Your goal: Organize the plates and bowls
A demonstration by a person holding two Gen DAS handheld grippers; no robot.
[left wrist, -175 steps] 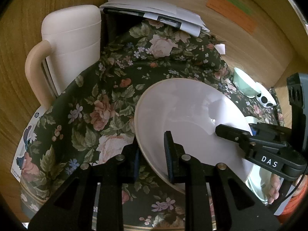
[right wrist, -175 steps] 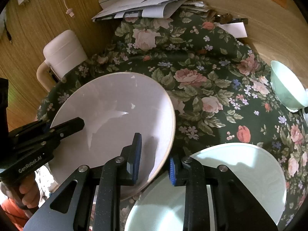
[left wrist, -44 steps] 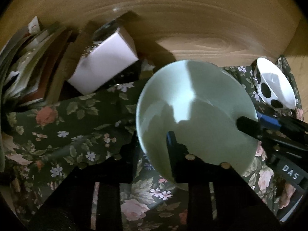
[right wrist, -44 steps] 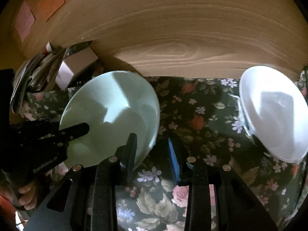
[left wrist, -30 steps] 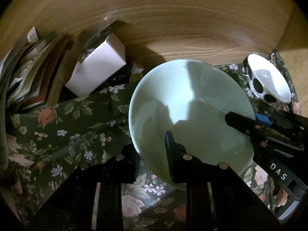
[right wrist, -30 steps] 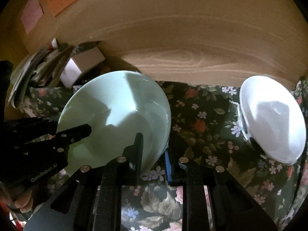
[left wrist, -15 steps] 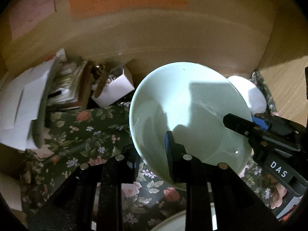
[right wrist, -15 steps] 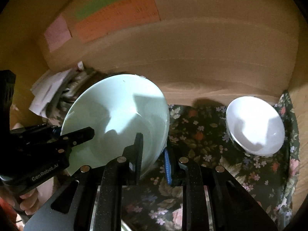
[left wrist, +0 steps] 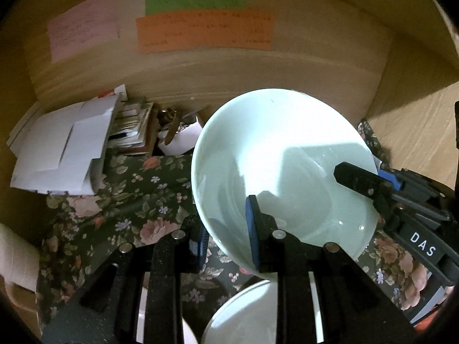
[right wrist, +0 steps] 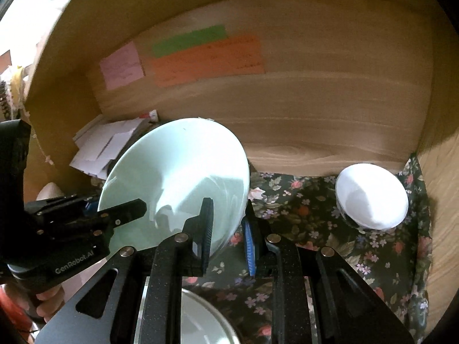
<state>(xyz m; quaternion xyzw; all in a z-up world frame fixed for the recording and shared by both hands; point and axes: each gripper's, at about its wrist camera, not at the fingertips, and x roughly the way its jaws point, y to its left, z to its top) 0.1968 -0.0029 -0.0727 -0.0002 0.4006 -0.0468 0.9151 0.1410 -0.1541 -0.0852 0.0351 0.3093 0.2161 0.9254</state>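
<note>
A pale green bowl (left wrist: 281, 166) hangs tilted in the air above the floral cloth (left wrist: 129, 200), held from both sides. My left gripper (left wrist: 226, 235) is shut on its near left rim, one pad inside and one outside. My right gripper (right wrist: 228, 235) is shut on the opposite rim of the green bowl (right wrist: 178, 166). In the left wrist view the right gripper's finger (left wrist: 358, 177) reaches into the bowl from the right. A small white bowl (right wrist: 373, 200) sits on the cloth at the back right. Stacked white plates (left wrist: 246, 315) lie below the bowl, their edge (right wrist: 200, 321) also at the bottom of the right wrist view.
A wooden back wall with coloured paper notes (left wrist: 203, 31) closes off the far side. A pile of papers (left wrist: 66, 149) and a small white box (left wrist: 183, 140) crowd the back left corner. A cream jug (left wrist: 14, 258) stands at the far left. A person's hand (right wrist: 48, 301) holds the left gripper.
The green bowl has risen off the cloth with both grippers clamped on it. Both views have pulled back and up, so the wall notes and the white plates below now show.
</note>
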